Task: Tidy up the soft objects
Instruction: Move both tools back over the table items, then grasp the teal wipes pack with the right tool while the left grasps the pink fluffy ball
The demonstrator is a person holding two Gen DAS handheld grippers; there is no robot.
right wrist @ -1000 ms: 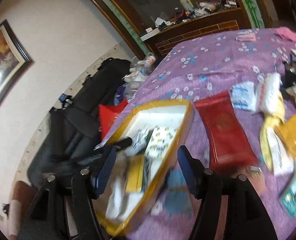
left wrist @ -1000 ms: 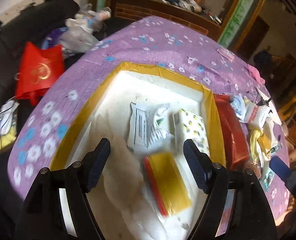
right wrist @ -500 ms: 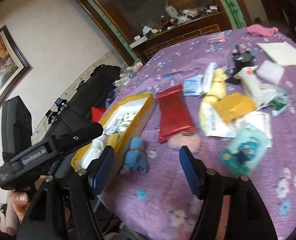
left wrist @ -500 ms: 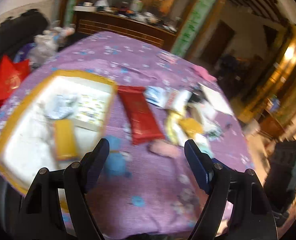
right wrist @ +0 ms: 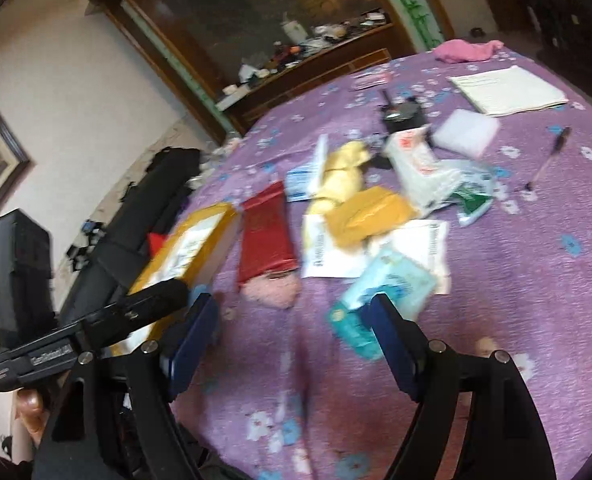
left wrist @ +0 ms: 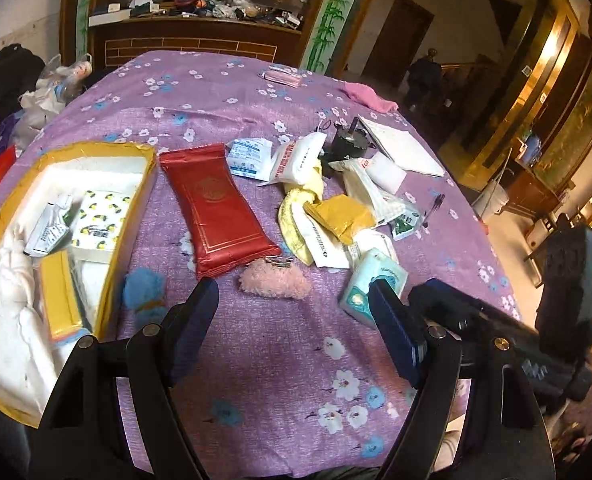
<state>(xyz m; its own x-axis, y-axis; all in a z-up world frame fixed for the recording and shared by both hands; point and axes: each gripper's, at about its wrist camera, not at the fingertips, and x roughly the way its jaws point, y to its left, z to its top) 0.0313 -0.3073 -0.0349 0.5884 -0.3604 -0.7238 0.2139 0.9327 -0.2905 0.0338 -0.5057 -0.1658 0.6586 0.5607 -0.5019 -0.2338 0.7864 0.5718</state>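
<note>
Both grippers' jaws released, empty; left gripper swung from tray toward pink plush.

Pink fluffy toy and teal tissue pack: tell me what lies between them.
Only bare purple tablecloth separates the pink fluffy toy from the teal tissue pack, as the left wrist view shows.
</note>
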